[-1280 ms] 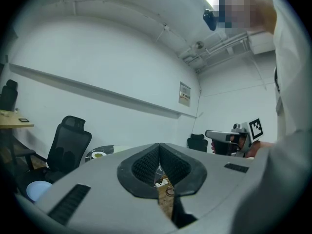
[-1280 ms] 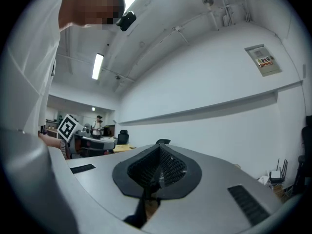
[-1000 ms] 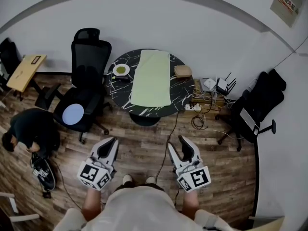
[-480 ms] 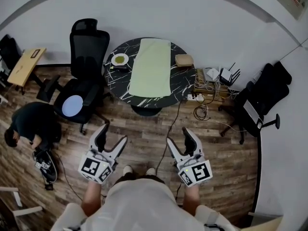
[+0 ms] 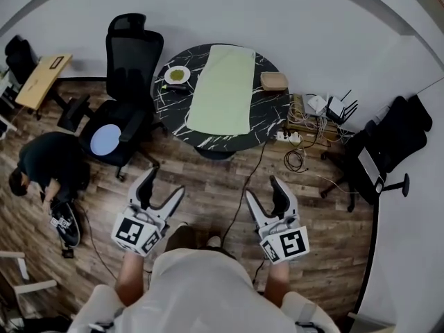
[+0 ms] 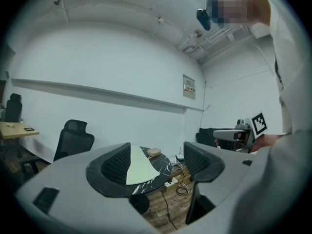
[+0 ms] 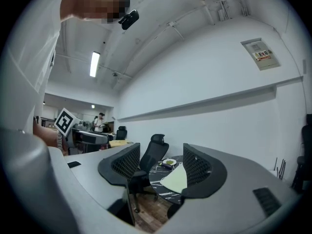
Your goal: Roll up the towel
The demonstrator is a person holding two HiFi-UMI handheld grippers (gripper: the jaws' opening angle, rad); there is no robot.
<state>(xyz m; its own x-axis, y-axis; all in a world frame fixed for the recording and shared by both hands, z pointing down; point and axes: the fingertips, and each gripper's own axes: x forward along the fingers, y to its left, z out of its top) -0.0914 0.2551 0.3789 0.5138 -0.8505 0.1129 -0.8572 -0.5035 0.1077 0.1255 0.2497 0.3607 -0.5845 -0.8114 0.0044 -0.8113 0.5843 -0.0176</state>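
I read 2 grippers held over the wood floor (image 5: 208,179); the left gripper (image 5: 163,186) has its jaws spread wide, nothing between them; the right gripper (image 5: 264,191) likewise stands parted and empty; the pale green towel (image 5: 223,89) lies flat, unrolled, across the round black table (image 5: 267,120), well apart from both.

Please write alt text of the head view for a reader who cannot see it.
A pale green towel lies flat on a round black marble table, ahead of a person holding the left gripper and right gripper, both open and empty, above a wooden floor.
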